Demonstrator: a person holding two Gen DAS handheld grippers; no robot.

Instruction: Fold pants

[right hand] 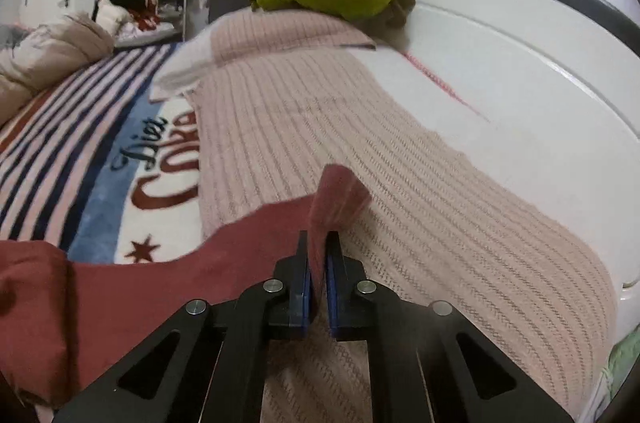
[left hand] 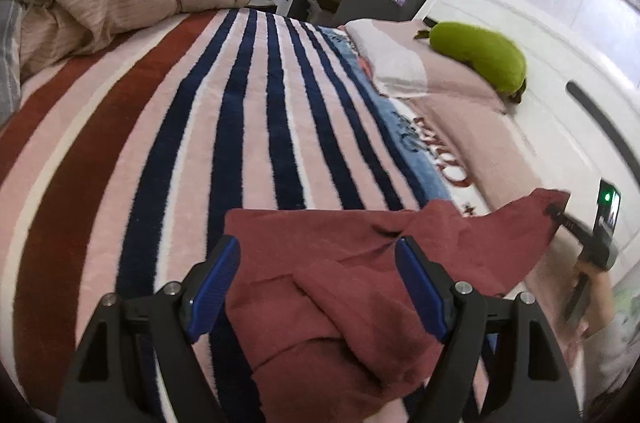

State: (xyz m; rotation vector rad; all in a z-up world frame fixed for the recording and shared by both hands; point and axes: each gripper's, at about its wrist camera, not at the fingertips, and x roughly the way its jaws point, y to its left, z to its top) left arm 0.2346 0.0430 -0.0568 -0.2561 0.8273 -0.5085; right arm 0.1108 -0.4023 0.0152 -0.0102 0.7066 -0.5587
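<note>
The pants [left hand: 360, 287] lie on the bed, on the striped blanket [left hand: 168, 151], in a loose, rumpled spread. No flat, squared fold is visible in either view, so the task is judged to be at an early stage: one edge has been picked up and no fold has been laid down.

The right hand-held gripper [right hand: 318, 263] is clamped on a corner of the pants [right hand: 336, 195]. The cloth stands up between the closed pads as a narrow pinched flap, and the rest trails away to the left across the pink knit cover [right hand: 440, 223]. In the left wrist view this same corner is drawn out to the right, raised off the bed, with the right hand-held gripper [left hand: 560, 215] at its tip.

The left hand-held gripper [left hand: 316, 263] stands wide. Its blue pads [left hand: 218, 283] straddle the near part of the pants without pressing on the cloth; it holds nothing.

Remaining work, as judged from these views: secure a second corner with the left hand-held gripper, pull the cloth flat, bring the legs together, then fold across the length. The seams and waistband cannot be told apart in the bunched cloth.

A green plush [left hand: 480, 59] rests near the headboard [left hand: 540, 95], well apart from the pants.
</note>
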